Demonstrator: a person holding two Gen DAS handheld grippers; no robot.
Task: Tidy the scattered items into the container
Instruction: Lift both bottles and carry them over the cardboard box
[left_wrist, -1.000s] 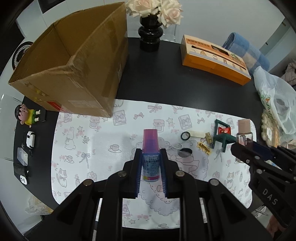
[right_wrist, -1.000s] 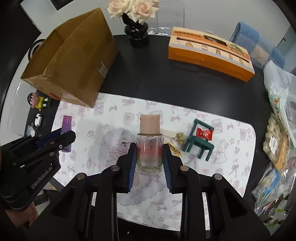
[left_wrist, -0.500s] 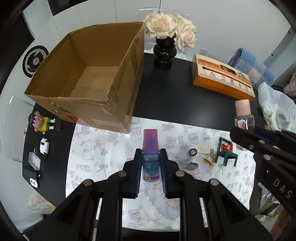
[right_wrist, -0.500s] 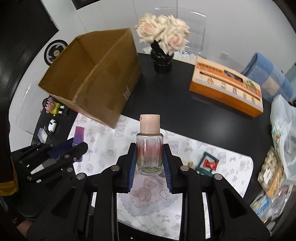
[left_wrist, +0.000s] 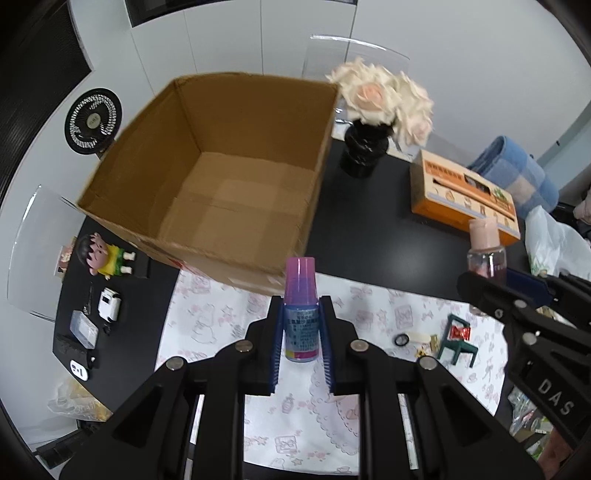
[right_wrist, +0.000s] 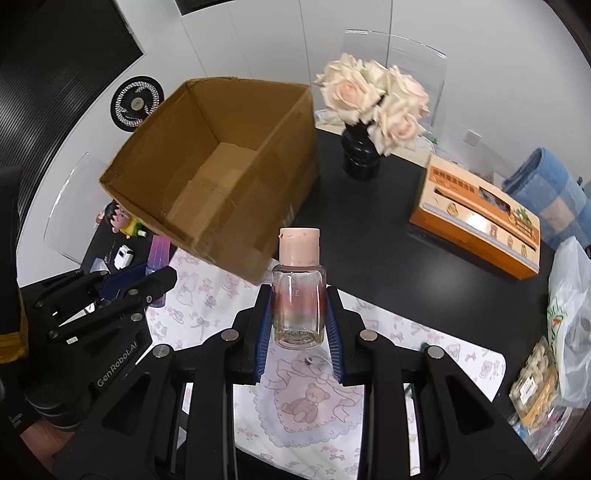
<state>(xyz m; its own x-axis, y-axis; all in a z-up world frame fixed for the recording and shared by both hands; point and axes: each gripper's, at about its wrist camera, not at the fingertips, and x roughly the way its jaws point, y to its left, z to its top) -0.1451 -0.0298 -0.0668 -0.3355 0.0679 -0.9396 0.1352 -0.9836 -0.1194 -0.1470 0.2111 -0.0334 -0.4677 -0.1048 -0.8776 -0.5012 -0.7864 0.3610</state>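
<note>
- Gripping a small bottle with a purple cap (left_wrist: 300, 325), the left gripper (left_wrist: 301, 345) has its blue pads clamped on the bottle's labelled body; the bottle stands upright between them, above the patterned mat (left_wrist: 221, 332).
- Right gripper (right_wrist: 298, 328) is clamped on a clear bottle with a pink cap (right_wrist: 298, 295) — also upright, held off the surface.
- In the left wrist view the right gripper shows at the right edge with the pink-capped bottle; in the right wrist view the left gripper (right_wrist: 157, 282) shows at the lower left with the purple cap rising out of it.
- Open cardboard box (left_wrist: 229, 177) stands on the black surface (left_wrist: 388, 236) beyond both grippers, its near corner over the mat's far edge — only the taped bottom flaps show inside.
- Still on the mat, right of the left gripper: a small green toy chair (left_wrist: 458, 341) with a red wrapper on it, and a few small bits beside it.
- A vase of pale roses (right_wrist: 369, 110) and an orange carton (right_wrist: 476, 218) sit right of the box.
</note>
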